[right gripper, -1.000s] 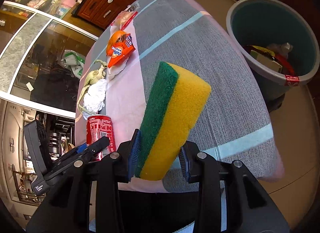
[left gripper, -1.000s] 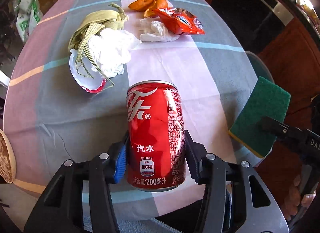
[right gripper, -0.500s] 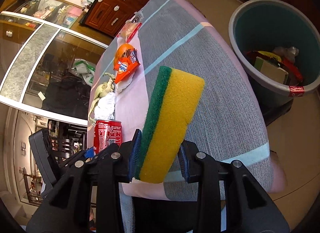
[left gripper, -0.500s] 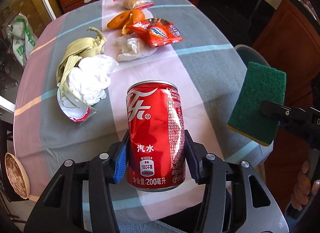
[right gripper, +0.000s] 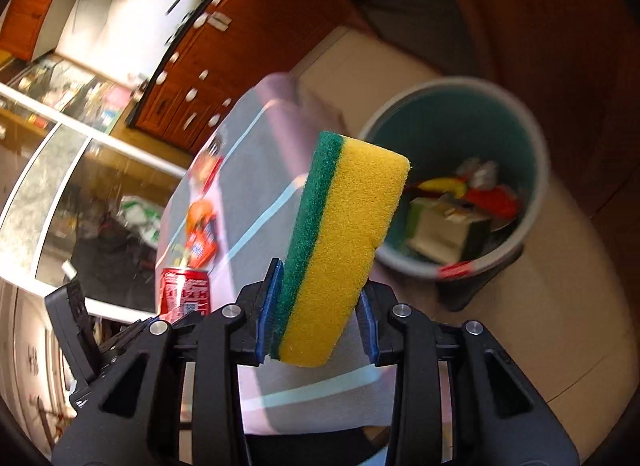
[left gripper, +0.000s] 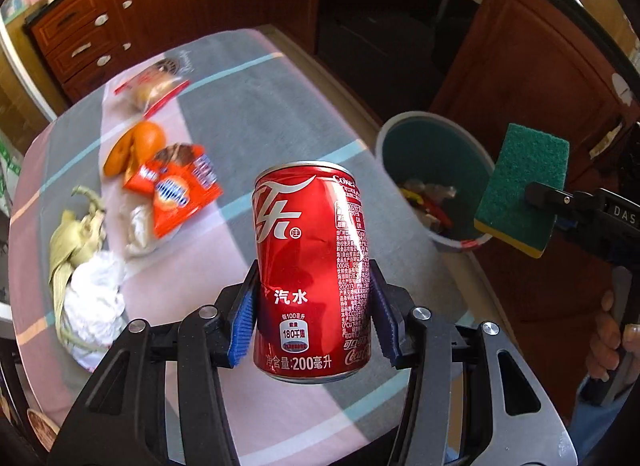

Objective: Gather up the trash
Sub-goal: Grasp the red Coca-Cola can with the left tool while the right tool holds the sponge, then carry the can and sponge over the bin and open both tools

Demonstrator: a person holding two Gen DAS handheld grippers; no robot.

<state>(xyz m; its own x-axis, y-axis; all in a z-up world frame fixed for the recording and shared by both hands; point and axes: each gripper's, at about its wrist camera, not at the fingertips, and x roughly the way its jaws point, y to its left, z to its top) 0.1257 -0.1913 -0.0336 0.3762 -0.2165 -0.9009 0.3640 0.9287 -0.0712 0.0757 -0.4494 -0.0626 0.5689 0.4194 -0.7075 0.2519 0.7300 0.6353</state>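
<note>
— Left wrist view first: what am I holding?

— My left gripper (left gripper: 314, 316) is clamped on the dented red cola can (left gripper: 310, 270), upright at frame centre, above the striped tablecloth (left gripper: 256, 113).

— And the other?

— My right gripper (right gripper: 316, 320) grips the yellow-and-green sponge (right gripper: 344, 250), tilted, centre frame.

— Where's the trash?

— Orange snack wrapper (left gripper: 176, 189), corn husks (left gripper: 76, 242) and crumpled white tissue (left gripper: 94, 302) lie at left; the teal round bin (right gripper: 452, 129), already holding litter, sits upper right, beyond the table's edge.

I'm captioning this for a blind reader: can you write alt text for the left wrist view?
The left gripper holds a red soda can upright above a cloth-covered table strewn with wrappers; a trash bin stands beyond the edge.
</note>
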